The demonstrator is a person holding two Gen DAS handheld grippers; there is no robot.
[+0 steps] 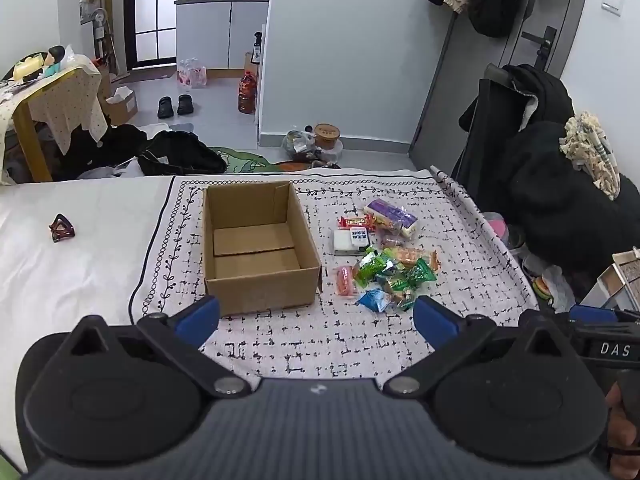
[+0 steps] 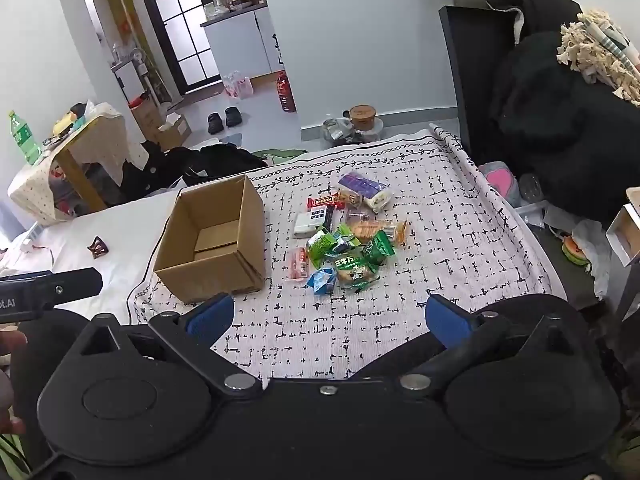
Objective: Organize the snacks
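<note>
An open, empty cardboard box [image 1: 256, 246] stands on a black-and-white patterned cloth [image 1: 320, 344] on the bed; it also shows in the right wrist view [image 2: 212, 240]. To its right lies a pile of wrapped snacks [image 1: 384, 264], also in the right wrist view [image 2: 344, 240]: green packets, a blue packet, a pink one, a red bar, a purple pack and a white pack. My left gripper [image 1: 316, 316] is open and empty, short of the box and pile. My right gripper [image 2: 328, 314] is open and empty, just short of the pile.
A dark hair clip [image 1: 61, 229] lies on the white sheet left of the box. A chair piled with black clothes [image 1: 560, 184] stands at the bed's right side. Bags, shoes and a cloth-covered table [image 1: 48, 96] are on the floor beyond the bed.
</note>
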